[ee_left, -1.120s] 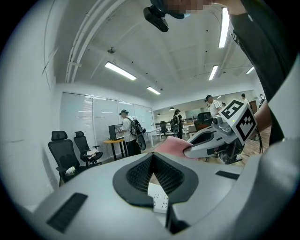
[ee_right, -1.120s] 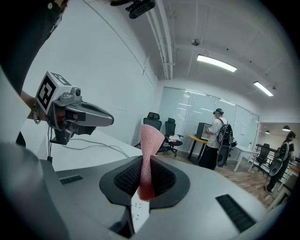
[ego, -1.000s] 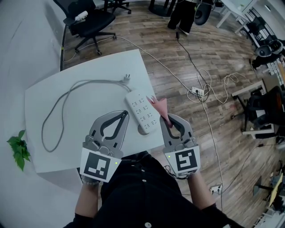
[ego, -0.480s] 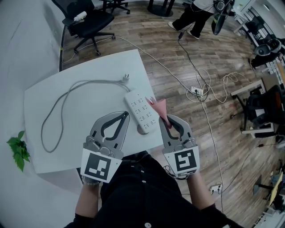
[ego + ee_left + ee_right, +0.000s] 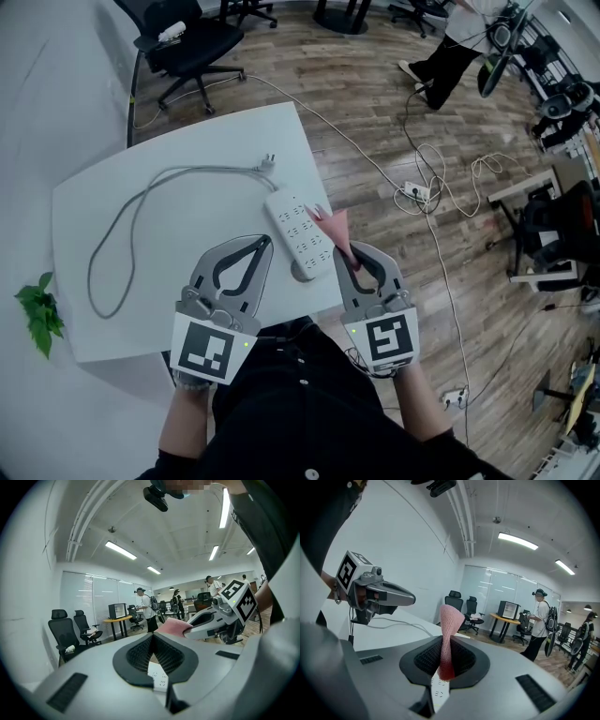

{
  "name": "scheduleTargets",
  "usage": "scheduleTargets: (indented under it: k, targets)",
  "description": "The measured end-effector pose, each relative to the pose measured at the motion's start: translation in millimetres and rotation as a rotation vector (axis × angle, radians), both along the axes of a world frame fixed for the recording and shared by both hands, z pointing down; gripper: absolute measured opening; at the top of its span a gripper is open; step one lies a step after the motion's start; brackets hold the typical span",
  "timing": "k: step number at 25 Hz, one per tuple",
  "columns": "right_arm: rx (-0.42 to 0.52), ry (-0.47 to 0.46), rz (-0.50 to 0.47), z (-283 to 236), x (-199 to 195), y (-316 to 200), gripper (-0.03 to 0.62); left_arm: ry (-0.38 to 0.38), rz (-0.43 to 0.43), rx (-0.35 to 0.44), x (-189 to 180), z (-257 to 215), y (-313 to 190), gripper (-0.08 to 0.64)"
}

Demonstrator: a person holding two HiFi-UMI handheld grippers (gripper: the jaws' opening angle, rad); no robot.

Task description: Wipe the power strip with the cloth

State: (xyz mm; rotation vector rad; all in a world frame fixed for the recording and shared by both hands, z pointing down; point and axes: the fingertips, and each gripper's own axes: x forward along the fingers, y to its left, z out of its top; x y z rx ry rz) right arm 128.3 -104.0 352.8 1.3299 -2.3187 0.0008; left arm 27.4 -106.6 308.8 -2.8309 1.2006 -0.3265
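So the right tool (image 5: 349,251) is pinching the pink cloth (image 5: 336,225) in a narrow fold, with the free end poking out past the tips over the power strip (image 5: 298,232). The strip lies flat on the desk (image 5: 169,234), close to the near right edge, with its cord (image 5: 206,170) looping off to the left. The left tool (image 5: 262,242) is pressed together on nothing, just beside the strip.

Probably the way to do it: tilt the right tool so the cloth lies broad on the strip, then drag along its length. The strip looks light and near the edge, so pinning it with the left tool seems smart.

Hard to tell if the cloth is touching the strip yet. The strip's near end sits right up against the tools, and most of the cloth is buried in the jaws.
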Motion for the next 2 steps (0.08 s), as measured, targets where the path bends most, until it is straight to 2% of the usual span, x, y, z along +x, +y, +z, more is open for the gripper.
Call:
scheduleTargets:
  k: [2]
  targets:
    - [-0.002,0.001,-0.003,0.3,-1.0,0.0,0.057,0.004,-0.003,-0.002,-1.2,0.3,0.0,0.011]
